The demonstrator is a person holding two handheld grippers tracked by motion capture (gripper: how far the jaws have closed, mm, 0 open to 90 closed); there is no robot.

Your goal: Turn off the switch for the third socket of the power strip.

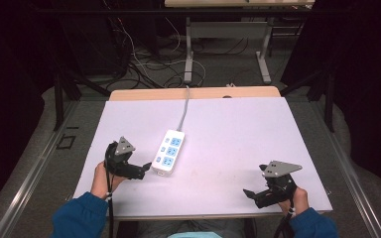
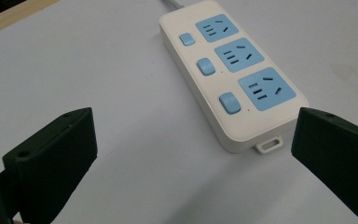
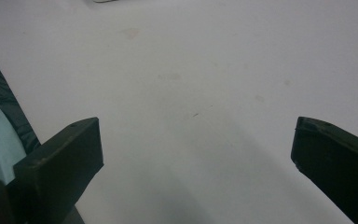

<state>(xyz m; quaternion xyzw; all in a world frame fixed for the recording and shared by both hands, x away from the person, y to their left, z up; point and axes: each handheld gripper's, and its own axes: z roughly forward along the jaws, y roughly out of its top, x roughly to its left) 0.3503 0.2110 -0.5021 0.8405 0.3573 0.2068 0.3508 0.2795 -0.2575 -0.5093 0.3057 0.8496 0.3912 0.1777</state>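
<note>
A white power strip with three blue sockets and three blue switches lies on the white tabletop, left of centre. Its grey cable runs off over the far edge. My left gripper sits just left of the strip's near end, open and pointing at it. In the left gripper view the strip lies ahead of the wide-open left gripper, nothing between its jaws. My right gripper rests open near the front right of the table. In the right gripper view the right gripper stands over bare tabletop.
The table's wooden far edge shows behind the white top. Beyond it stand a desk frame and loose cables on the floor. The person's blue sleeves come in at the bottom.
</note>
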